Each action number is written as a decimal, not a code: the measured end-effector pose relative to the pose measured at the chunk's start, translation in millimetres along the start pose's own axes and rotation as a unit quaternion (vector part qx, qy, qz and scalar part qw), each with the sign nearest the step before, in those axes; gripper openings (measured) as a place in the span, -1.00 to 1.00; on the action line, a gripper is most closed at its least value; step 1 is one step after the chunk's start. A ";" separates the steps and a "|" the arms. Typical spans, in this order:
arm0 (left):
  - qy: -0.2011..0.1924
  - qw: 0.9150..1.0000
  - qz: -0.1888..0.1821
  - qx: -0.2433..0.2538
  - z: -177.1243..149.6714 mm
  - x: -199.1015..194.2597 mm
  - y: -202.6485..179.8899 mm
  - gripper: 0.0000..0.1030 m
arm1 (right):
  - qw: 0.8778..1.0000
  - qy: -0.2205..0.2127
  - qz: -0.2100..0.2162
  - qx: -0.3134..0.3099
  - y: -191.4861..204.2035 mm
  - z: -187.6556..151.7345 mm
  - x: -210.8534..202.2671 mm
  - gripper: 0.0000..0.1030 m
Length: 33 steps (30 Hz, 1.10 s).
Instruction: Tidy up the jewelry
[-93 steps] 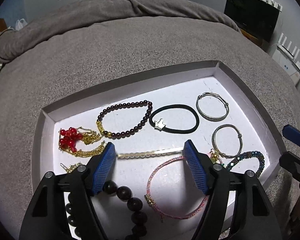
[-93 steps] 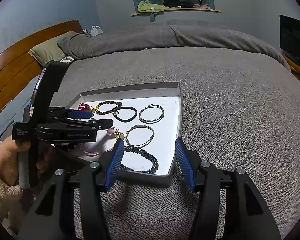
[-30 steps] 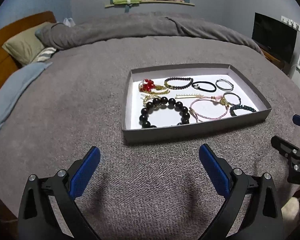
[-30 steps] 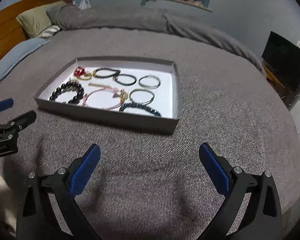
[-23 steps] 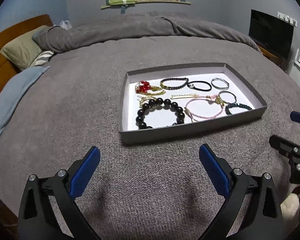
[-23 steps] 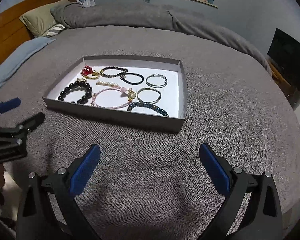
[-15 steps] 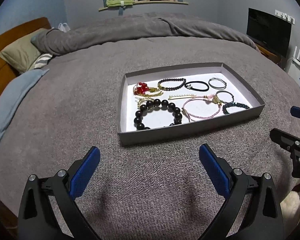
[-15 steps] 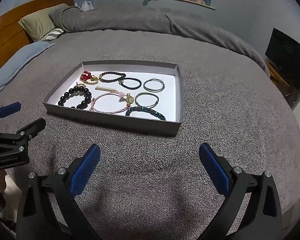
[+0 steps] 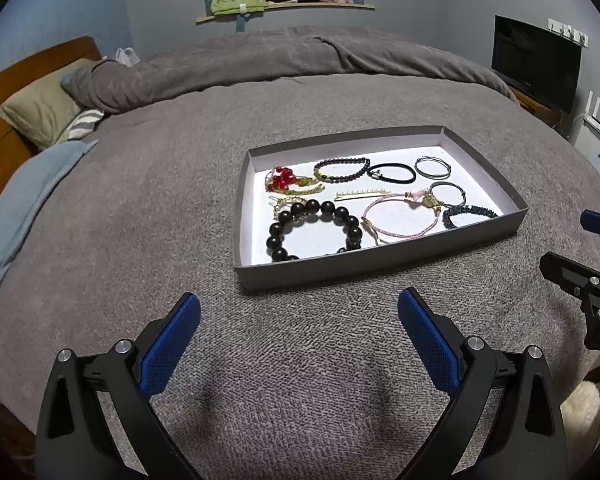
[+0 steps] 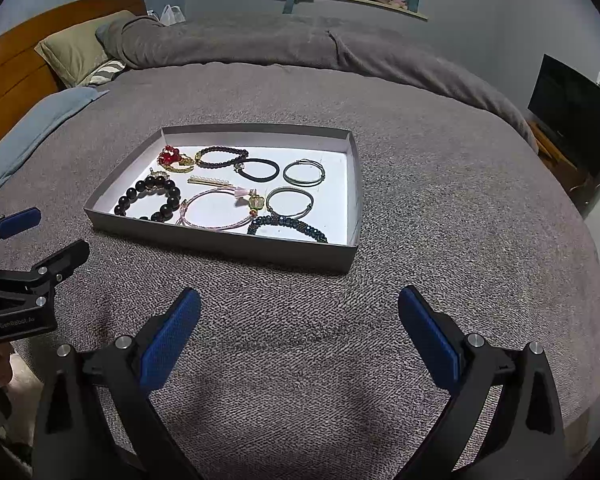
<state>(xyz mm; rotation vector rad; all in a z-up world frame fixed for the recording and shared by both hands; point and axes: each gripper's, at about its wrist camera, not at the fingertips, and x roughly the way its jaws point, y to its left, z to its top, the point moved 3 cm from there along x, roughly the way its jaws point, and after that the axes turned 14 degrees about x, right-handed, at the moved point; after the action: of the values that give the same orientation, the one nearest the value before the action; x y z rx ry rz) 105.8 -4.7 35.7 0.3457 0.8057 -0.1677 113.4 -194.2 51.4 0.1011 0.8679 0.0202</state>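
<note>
A shallow grey tray (image 9: 356, 268) (image 10: 228, 245) with a white floor lies on the grey bedspread and holds several pieces of jewelry. Among them are a big black bead bracelet (image 9: 314, 229) (image 10: 150, 200), a pink cord bracelet (image 9: 400, 220) (image 10: 214, 210), a red-and-gold piece (image 9: 288, 181) (image 10: 172, 160), a black hair tie (image 9: 392, 172) (image 10: 260, 170) and silver bangles (image 9: 433, 167) (image 10: 304, 173). My left gripper (image 9: 299, 322) is open and empty, over the bedspread in front of the tray. My right gripper (image 10: 299, 322) is open and empty, also short of the tray.
Pillows (image 10: 76, 54) and a wooden headboard (image 10: 16, 72) are at the far left. A folded grey duvet (image 9: 300, 60) lies behind the tray. A dark TV (image 9: 536, 68) stands at the right. The bed's edge is near on the right.
Both grippers have pulled back from the tray, from right over the jewelry to well in front of it. Over the last second the view shifted only slightly. Both stayed open.
</note>
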 end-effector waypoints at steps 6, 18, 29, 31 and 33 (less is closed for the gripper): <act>0.001 1.000 -0.001 0.000 0.7 0.1 0.1 0.90 | 1.000 0.000 0.002 0.002 -1.7 0.4 -0.7 0.89; 0.000 1.000 -0.001 0.001 0.7 -0.1 -0.7 0.90 | 1.000 0.000 0.004 0.006 -3.1 -0.5 -1.2 0.89; 0.002 1.000 -0.003 0.001 0.1 0.4 -1.0 0.90 | 1.000 0.001 0.005 0.007 -3.8 -0.5 -0.5 0.89; 0.001 1.000 -0.002 0.003 0.1 0.2 -1.7 0.90 | 1.000 0.001 0.005 0.007 -3.9 -0.4 -0.5 0.89; 0.001 1.000 0.000 0.005 0.1 0.4 -2.0 0.90 | 1.000 0.000 0.005 0.007 -3.7 -0.7 -0.6 0.89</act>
<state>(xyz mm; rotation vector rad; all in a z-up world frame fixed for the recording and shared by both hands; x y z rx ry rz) 105.5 -6.6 35.0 0.3559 0.8067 -0.1717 112.4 -197.8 51.1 0.1188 0.8681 0.0234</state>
